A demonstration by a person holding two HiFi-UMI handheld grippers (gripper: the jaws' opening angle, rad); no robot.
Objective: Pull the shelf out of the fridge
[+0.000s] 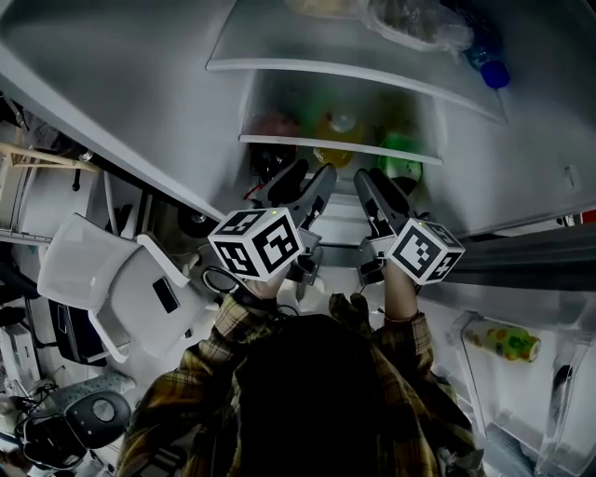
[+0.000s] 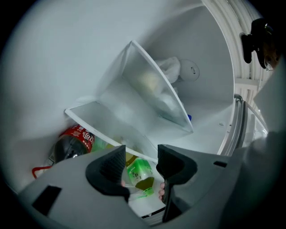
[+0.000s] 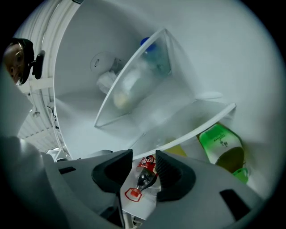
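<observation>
The fridge (image 1: 140,84) stands open, with two shelves in sight. Both tools point at the lower shelf (image 1: 326,144), and its white front rim lies just ahead of them. The left tool (image 2: 140,162) is spread wide with nothing in its grip. A green bottle (image 2: 142,172) shows through the gap, but it lies farther back. The right tool (image 3: 144,163) is wide too and holds nothing. A cola bottle (image 3: 145,172) lies beyond its gap.

Both bottles seem to lie under the lower shelf, since from above they show only as blurred colour through the pane. The shelf itself looks bare on top, so it is probably light. The upper shelf (image 1: 354,74) carries bags (image 1: 410,23) and a blue-capped bottle (image 1: 489,70), and would be heavier and apt to spill.

The pane looks like frosted glass or hard plastic: stiff, smooth, likely slippery, and breakable if dropped or knocked. The safest hold is probably the front rim, one tool towards each side. The shelf needs to stay level as it slides, so that it does not jam in the side rails or tip once it comes free.
</observation>
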